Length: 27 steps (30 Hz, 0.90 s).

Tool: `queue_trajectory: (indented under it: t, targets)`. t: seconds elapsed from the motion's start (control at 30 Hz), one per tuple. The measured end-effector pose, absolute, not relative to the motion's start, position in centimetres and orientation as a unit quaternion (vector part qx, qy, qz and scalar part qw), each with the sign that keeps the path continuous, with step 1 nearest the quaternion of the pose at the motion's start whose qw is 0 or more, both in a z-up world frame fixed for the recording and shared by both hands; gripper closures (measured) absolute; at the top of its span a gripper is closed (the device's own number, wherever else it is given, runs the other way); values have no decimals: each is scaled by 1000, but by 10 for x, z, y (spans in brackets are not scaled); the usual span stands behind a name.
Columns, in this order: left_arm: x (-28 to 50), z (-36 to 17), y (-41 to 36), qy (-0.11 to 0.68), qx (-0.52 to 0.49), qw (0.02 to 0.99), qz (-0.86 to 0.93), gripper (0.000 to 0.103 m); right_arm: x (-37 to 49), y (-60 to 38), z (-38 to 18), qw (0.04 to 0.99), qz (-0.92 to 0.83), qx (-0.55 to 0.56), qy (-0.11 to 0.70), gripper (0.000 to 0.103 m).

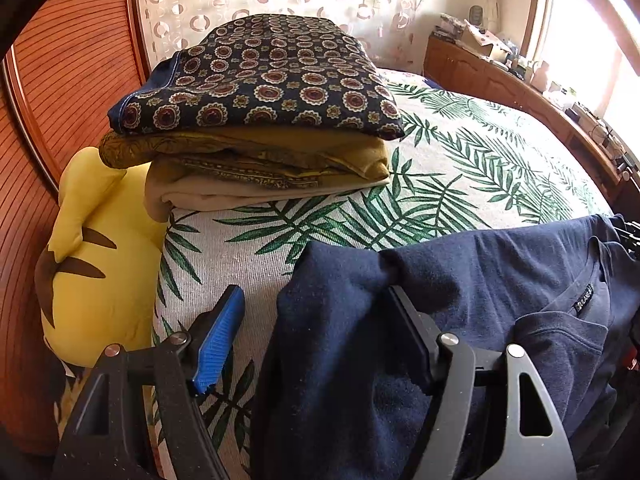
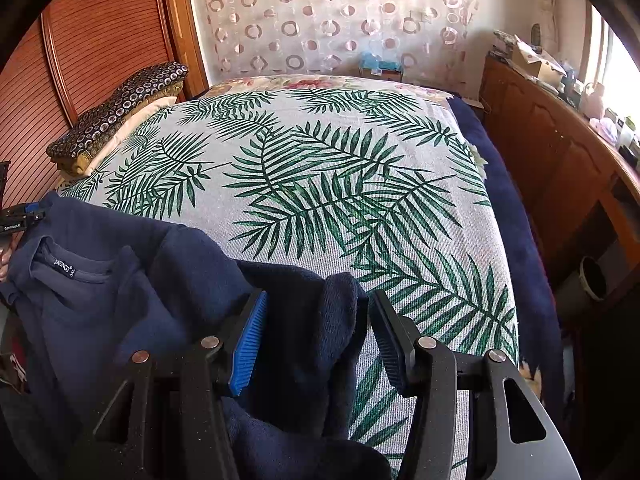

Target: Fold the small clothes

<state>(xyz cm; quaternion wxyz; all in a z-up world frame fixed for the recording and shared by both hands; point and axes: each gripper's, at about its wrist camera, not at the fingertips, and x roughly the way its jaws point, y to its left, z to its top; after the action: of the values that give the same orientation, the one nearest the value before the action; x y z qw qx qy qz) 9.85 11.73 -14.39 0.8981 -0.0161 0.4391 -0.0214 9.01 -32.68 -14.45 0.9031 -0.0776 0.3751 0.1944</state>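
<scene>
A navy shirt (image 1: 500, 280) lies bunched at the near edge of the bed, its collar label (image 1: 584, 304) facing up. In the left wrist view one end of it hangs between the jaws of my left gripper (image 1: 316, 292) and drapes over the right finger. The blue left pad (image 1: 222, 340) stands clear of the cloth, so this gripper is open. In the right wrist view the other end of the shirt (image 2: 100, 300) sits loosely between the jaws of my right gripper (image 2: 320, 296). It rests against the left pad (image 2: 250, 340), with bedcover showing beside the right one.
A stack of folded clothes (image 1: 260, 80), topped by a dark patterned piece, sits at the head of the palm-leaf bedcover (image 2: 320, 160). A yellow plush toy (image 1: 92, 260) leans beside it against ribbed wooden panels (image 1: 60, 100). A cluttered wooden sideboard (image 2: 540, 140) runs along the right.
</scene>
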Motion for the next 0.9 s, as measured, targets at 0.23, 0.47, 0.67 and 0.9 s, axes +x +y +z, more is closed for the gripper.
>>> queue_trajectory:
  t: [0.23,0.47,0.67,0.9]
  targets:
    - [91,-135,108,433,-12,900,-59,91,80,-315,-145,890,241,-91,376,89]
    - [60,-71,103,356,-32,932,-61,94,47,-318,-110,907,246,-92,329,93]
    - [31,-14,101,277,-47,956,-85,94,14,-342,-55,930,229,-89,272,94]
    - [12,41,102,204,-47,973,-100,95,-32,-358,12,951,219,-100,196,94]
